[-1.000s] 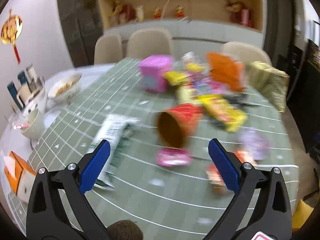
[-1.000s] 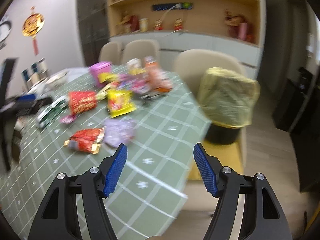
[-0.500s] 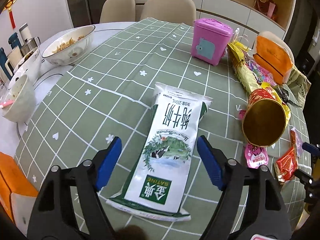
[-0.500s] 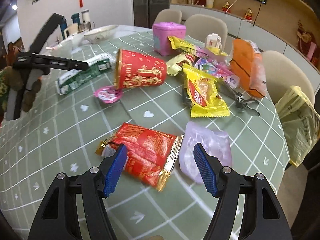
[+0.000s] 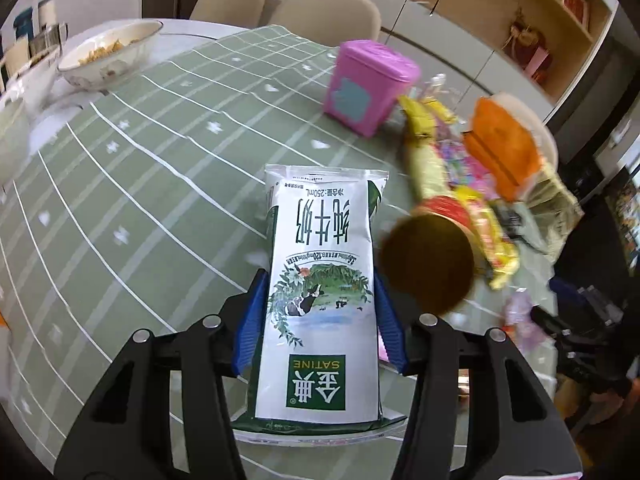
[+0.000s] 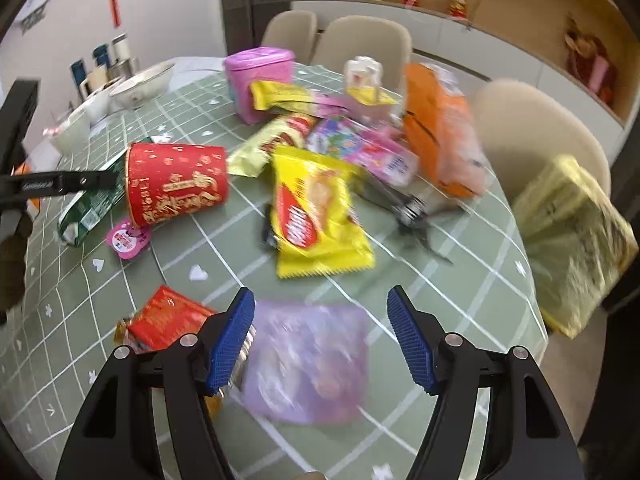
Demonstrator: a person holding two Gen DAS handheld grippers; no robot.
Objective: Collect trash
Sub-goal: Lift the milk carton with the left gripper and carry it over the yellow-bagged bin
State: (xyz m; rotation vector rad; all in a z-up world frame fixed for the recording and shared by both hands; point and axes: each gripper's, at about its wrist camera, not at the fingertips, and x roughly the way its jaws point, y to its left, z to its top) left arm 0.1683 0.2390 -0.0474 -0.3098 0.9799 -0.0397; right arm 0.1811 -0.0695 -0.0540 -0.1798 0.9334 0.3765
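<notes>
Squeezing the milk pouch (image 5: 320, 280) by its long sides, the left tool (image 5: 318, 320) is gripping it over the tabletop (image 5: 140, 200), probably for binning. Right tool (image 6: 320, 340) is hanging wide open over a purple wrapper (image 6: 308, 364).

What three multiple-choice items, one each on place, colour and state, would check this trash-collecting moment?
1. Where is the milk pouch?
A. between the left tool's pads
B. inside the pink tin
C. under the bowl

2. What colour is the tipped paper cup's outside?
A. blue
B. red with gold print
C. plain white

3. How is the right tool?
A. shut on the yellow snack bag
B. out of view
C. open above the purple wrapper

Answers: 1 A, both blue pads press the pouch's sides. 2 B, red with gold characters in the right wrist view. 3 C, its pads stand wide apart with the blurred wrapper below them.
</notes>
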